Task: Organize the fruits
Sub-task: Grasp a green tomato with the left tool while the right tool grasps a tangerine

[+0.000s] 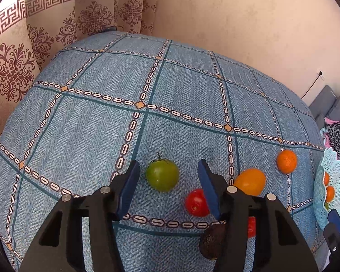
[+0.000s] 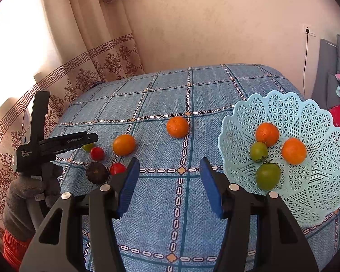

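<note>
With its jaws spread and empty, the left gripper [image 1: 167, 181] frames the round green tomato [image 1: 162, 175] just ahead on the blue patterned tabletop [image 1: 124, 124]; an off-centre close could roll it into the small red tomato [image 1: 196, 202] beside the right finger.

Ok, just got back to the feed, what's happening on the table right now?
Fruit sorting is midway. The left tongs are open around a green tomato on the tablecloth, not yet gripping. The right tongs are open and hold nothing. The basket has two oranges and two green tomatoes; several fruits remain outside.
</note>
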The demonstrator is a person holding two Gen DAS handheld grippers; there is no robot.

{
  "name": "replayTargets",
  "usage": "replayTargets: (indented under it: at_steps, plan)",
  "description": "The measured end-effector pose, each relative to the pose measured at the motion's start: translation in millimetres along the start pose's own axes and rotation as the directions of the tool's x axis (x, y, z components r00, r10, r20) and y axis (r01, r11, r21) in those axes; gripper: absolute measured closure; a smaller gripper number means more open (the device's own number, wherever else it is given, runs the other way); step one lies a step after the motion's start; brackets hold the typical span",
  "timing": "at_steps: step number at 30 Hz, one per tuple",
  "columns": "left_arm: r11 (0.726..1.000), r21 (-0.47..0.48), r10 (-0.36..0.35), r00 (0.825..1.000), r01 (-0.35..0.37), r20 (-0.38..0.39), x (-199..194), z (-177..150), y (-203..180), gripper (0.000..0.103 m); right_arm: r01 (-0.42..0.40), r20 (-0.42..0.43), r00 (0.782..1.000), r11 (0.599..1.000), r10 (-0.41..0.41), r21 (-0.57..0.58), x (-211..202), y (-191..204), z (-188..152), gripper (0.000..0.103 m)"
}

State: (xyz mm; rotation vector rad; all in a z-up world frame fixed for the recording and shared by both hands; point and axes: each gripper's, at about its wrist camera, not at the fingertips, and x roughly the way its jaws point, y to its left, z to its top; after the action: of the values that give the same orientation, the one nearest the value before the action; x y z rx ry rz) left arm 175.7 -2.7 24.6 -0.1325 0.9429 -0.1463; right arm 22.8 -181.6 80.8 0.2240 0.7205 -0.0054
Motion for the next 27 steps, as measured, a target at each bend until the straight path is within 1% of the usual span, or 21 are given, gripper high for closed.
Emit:
replayTargets:
  at_steps: [2,6,9,13,17,20,24,26,27]
  plan:
    - [1.0,0.005,-0.007,1.0,0.007,-0.007,2.3,-2.0,-2.1,0.06,0.006,-0.002,1.0,1.0,-0.006,-0.017,5.8,2.9,3.4,0.046]
    - [1.0,0.003,0.001,1.0,-0.001,0.004,3.6,-4.2,0.7,0.074,0.014,-0.006,1.0,0.999,-0.014,-0.052,19.5,8.4,14.4,0.046]
    - [1.0,-0.014,-0.021,1.0,0.021,0.01,1.2,-4.0,6.0,0.074,0.021,-0.017,1.0,0.998,-0.023,-0.067,33.3,10.5,24.0,0.046]
    - [1.0,-0.009,0.0,0.999,0.0,0.04,-7.8,-5.1,5.9,0.074,0.026,-0.034,0.999,0.996,-0.028,-0.081,52.5,12.0,37.6,0.046]
    - [1.0,0.004,0.008,0.997,-0.008,0.076,-20.3,-5.6,1.4,0.074,0.043,-0.048,0.998,0.993,-0.049,-0.107,74.6,14.7,49.8,0.046]
    - [1.0,0.015,0.008,0.995,-0.009,0.1,-28.9,-6.2,-1.8,0.074,0.056,-0.076,0.995,0.991,-0.065,-0.12,94.5,14.8,56.0,0.046]
    - [1.0,0.027,0.006,0.993,-0.009,0.118,-35.5,-7.4,-4.8,0.074,0.087,-0.116,0.988,0.985,-0.104,-0.15,122.7,15.8,59.3,0.046]
    - [0.999,0.032,-0.001,0.993,-0.003,0.119,-37.2,-8.6,-5.9,0.074,0.131,-0.104,0.983,0.976,-0.151,-0.176,131.2,16.0,59.5,0.046]
    - [0.999,0.033,-0.002,0.993,-0.002,0.119,-37.5,-8.7,-6.6,0.074,0.14,-0.103,0.982,0.972,-0.161,-0.187,134.1,16.3,60.5,0.046]
